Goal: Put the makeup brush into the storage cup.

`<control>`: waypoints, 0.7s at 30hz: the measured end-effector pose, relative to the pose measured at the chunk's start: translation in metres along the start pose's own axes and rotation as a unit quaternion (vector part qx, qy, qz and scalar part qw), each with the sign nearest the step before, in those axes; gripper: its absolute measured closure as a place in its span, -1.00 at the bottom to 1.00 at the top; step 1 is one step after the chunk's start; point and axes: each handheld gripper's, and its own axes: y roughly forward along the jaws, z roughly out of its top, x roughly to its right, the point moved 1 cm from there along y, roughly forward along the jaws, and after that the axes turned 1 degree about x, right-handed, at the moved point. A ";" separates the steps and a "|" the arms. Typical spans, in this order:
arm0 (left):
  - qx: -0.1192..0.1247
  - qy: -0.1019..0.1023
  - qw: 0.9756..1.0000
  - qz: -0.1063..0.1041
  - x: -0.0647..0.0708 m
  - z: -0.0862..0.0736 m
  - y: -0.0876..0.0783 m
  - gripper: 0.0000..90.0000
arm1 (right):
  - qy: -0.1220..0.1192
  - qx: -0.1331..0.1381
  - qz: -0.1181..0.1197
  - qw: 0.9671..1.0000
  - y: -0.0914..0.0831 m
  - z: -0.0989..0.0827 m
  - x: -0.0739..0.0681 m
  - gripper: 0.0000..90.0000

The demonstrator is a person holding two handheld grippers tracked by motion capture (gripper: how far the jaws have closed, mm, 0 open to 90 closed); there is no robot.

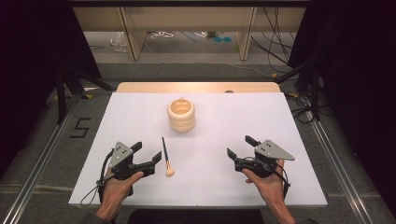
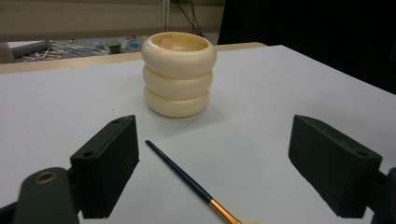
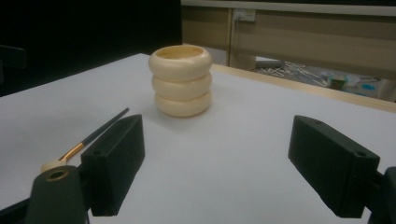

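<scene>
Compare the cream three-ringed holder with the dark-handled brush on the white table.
The cream three-ringed holder stands upright; the dark-handled brush lies flat. The holder is squat and wide, the brush thin and long. The holder sits at the table's middle, the brush nearer the open left gripper. Both rest untouched on the white table, and the brush's tip is pale like the holder.

Brush [image 1: 165,155] lies just beside the left gripper [image 1: 145,157], cream ringed pot [image 1: 181,115] further back, right gripper [image 1: 242,147] well apart; both grippers gaping, empty.

A lab: black curtains [image 1: 28,56], floor rails [image 1: 39,163], loose cables [image 1: 275,42] around a white test table [image 1: 210,186].
</scene>
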 end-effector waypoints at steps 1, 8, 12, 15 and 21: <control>0.000 0.000 1.000 0.000 0.000 0.000 0.000 -0.65 | 0.000 0.000 0.000 1.000 0.000 0.000 0.000 -0.57; -0.004 0.001 1.000 -0.001 0.002 -0.001 0.001 -0.65 | 0.002 0.004 0.001 1.000 0.000 0.000 0.001 -0.56; -0.007 -0.002 1.000 0.000 0.002 -0.001 0.002 -0.64 | 0.002 0.003 0.000 1.000 -0.001 0.001 0.001 -0.55; -0.012 -0.008 1.000 -0.002 0.002 -0.002 0.002 -0.64 | 0.003 0.005 0.002 1.000 -0.001 0.001 0.002 -0.55; -0.025 -0.004 1.000 0.002 0.004 -0.002 0.004 -0.63 | 0.003 0.006 0.000 1.000 0.000 0.000 0.002 -0.55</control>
